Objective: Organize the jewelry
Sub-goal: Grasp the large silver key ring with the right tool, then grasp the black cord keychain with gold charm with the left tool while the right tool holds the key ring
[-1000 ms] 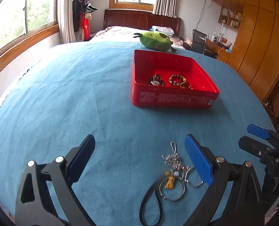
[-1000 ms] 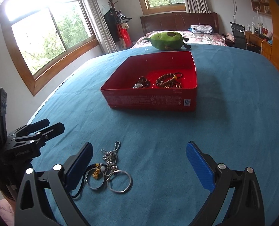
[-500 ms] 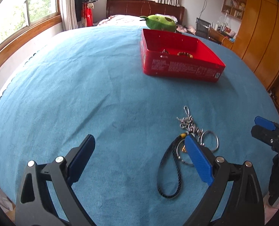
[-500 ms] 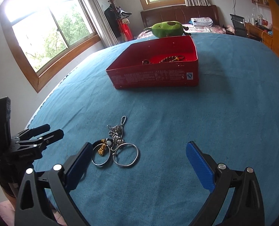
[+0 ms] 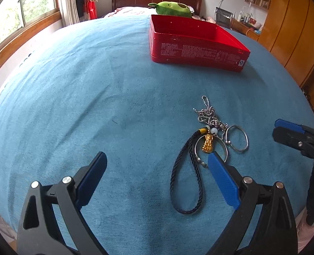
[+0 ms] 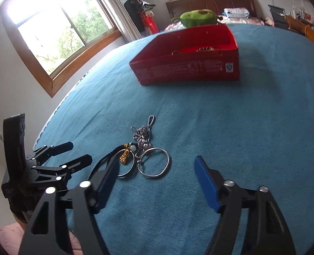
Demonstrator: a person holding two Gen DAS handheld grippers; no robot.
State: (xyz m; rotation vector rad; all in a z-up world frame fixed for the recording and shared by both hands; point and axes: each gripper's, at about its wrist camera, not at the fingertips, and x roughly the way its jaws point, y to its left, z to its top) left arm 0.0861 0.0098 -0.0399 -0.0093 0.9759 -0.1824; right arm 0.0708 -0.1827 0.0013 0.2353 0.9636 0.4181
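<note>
A heap of jewelry lies on the blue cloth: a silver ball chain (image 5: 207,114) (image 6: 144,135), two silver bangles (image 5: 237,138) (image 6: 154,162), a gold charm (image 5: 207,145) (image 6: 124,156) and a black cord loop (image 5: 185,178). A red box (image 5: 197,48) (image 6: 188,72) stands farther back, with beaded bracelets barely showing inside in the right wrist view. My left gripper (image 5: 157,165) is open and empty, low over the cloth, its right finger beside the cord. My right gripper (image 6: 157,170) is open and empty, just short of the bangles.
A green plush toy (image 5: 171,8) (image 6: 197,17) sits behind the box. The blue cloth (image 5: 93,85) covers the table, with the table edge to the left. Windows are on the left, wooden cabinets (image 5: 294,31) on the right.
Both grippers have dropped lower and come closer to the jewelry heap, so the box's inside is now mostly hidden. The right gripper's jaws have narrowed somewhat. Nothing was taken hold of.
</note>
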